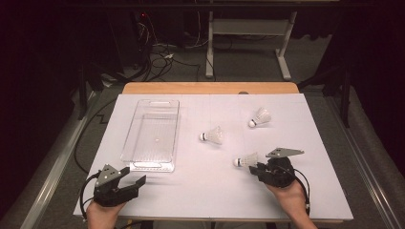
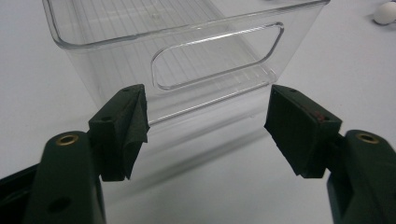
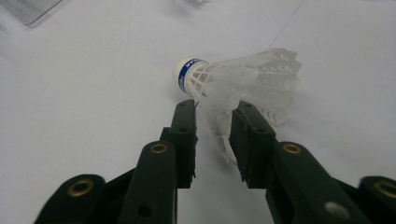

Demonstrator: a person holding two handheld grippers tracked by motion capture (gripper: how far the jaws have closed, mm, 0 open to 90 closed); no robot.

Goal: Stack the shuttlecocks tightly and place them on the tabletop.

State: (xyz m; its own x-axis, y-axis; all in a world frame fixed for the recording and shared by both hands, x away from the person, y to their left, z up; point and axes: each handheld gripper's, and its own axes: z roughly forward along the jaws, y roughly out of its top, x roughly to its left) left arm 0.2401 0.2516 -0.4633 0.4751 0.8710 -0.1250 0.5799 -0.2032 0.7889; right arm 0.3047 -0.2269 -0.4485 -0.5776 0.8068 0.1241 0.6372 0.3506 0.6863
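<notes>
A white plastic shuttlecock with a blue band at its cork lies on its side on the white mat, right of centre. My right gripper reaches it from the near side. Its two jaws pinch the near edge of the skirt, and the cork points away to the left. My left gripper rests at the near left, open wide with nothing between its jaws. It faces the short end of a clear plastic bin.
Two more shuttlecocks lie on the mat, one at the centre and one farther back right. A white cork shows at the top right corner of the left gripper view. The wooden table edge runs behind the mat.
</notes>
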